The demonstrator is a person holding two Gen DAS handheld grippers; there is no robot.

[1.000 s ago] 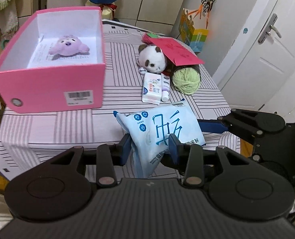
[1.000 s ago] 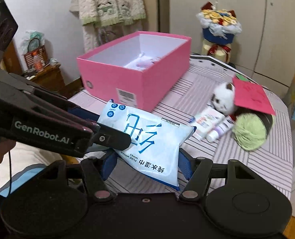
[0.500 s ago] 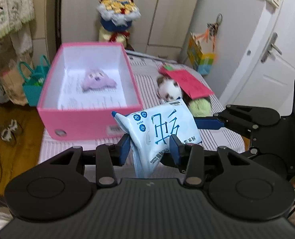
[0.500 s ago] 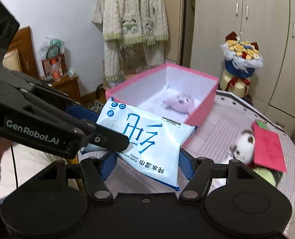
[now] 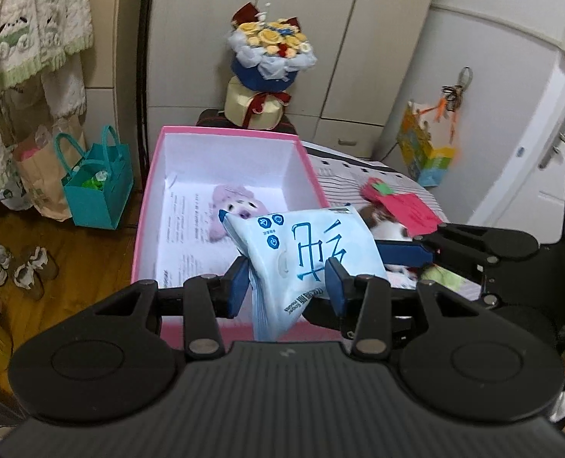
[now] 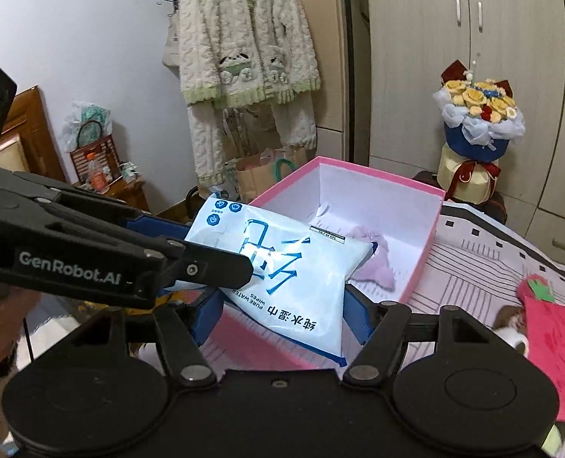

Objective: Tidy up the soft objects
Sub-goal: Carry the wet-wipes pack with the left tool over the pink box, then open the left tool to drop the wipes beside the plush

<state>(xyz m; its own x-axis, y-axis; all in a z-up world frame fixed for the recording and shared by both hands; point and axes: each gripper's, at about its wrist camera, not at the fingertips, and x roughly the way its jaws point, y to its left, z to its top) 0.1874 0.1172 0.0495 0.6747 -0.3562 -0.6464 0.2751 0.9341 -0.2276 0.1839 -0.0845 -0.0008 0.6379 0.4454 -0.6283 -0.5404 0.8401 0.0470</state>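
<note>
Our left gripper [image 5: 288, 280] and right gripper [image 6: 282, 315] both clamp the wipes pack [image 5: 305, 252], one at each end, its long axis spanning between them. It hangs over the near wall of the pink box [image 5: 145, 206]; the opening lies straight ahead and below.

A soft pale-blue pack of wipes [image 5: 305, 255] with blue lettering sags between my two tools, tilted, just ahead of my fingers. Beyond it lies the open pink box [image 5: 147, 206], white inside, with a lilac plush toy [image 5: 229, 200] on its floor.
</note>
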